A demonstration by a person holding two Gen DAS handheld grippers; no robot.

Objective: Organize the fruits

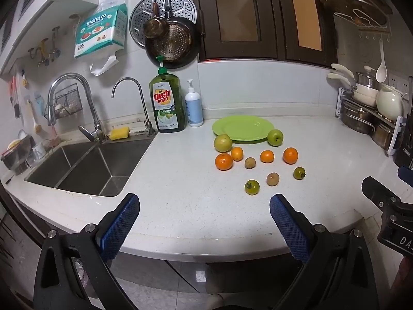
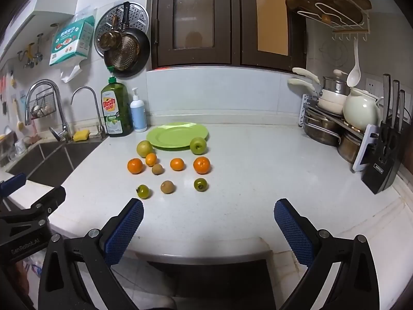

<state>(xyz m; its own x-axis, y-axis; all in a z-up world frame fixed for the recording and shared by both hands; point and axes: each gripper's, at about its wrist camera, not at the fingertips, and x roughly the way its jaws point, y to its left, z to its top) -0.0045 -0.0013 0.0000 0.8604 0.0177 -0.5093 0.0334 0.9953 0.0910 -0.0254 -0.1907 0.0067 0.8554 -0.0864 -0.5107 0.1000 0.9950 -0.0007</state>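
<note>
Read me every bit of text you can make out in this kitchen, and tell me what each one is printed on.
"Dish soap" and "LEMON": green bottle by the sink.
"200": tissue pack on the wall; its larger characters are too blurred to read.
"GenRobot.AI": body of the left tool, seen from the right wrist.
"DA": cut-off label on the right tool.
Knife block label: too small to read.

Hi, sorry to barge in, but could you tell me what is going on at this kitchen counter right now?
A person holds the left gripper and right gripper over the counter's near edge, both open and empty. Nothing has been picked up yet. The green plate is bare, and the fruit lies loose on the countertop in front of it: oranges, a green apple, kiwis and small green tomatoes.
</note>
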